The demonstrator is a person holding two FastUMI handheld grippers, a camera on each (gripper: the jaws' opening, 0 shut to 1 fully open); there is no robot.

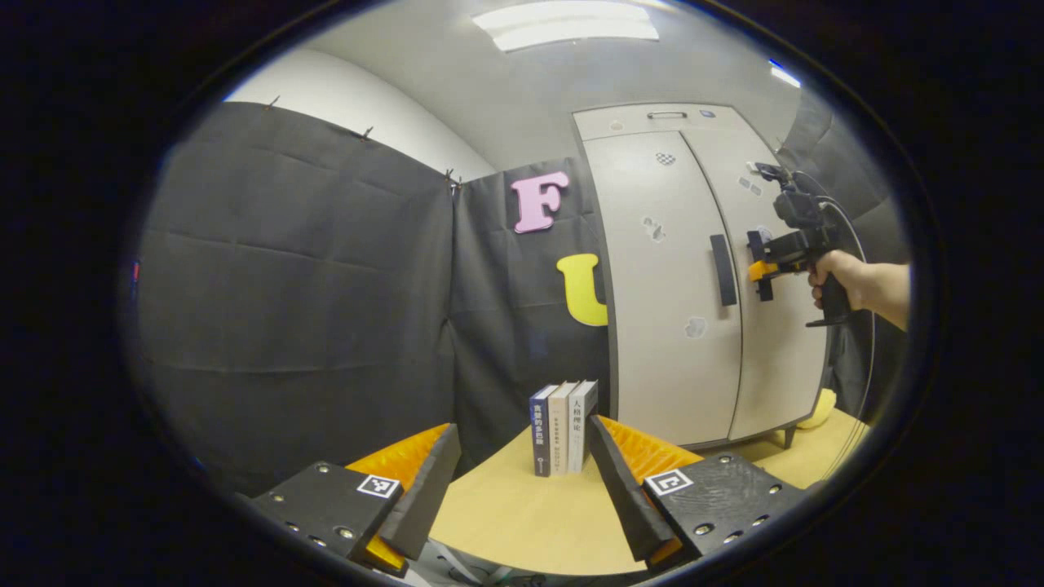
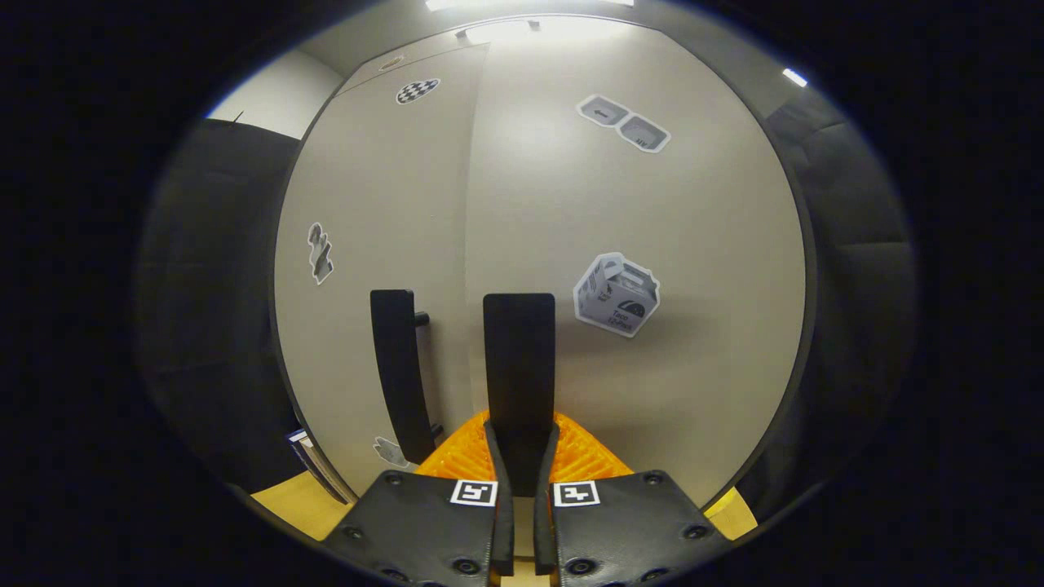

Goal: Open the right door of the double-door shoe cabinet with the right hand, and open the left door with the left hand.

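Judging by both shut doors, neither step is done. At lower centre of the right gripper view, the right hand-held gripper (image 2: 519,456) is pinched on the right door's handle (image 2: 519,359). The left hand-held gripper (image 1: 522,481) is held spread above the desk (image 1: 522,522), with the left door's handle (image 1: 723,270) untouched at right.

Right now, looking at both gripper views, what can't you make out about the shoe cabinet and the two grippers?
- Inside the beige double-door shoe cabinet: hidden in both views by its doors.
- Right gripper on the black right door handle: the fingers flank it; actual contact is unclear in the right gripper view.
- Cabinet's bottom: cut off by the right gripper view's lower edge.
- Left gripper: open, far from the black left door handle.
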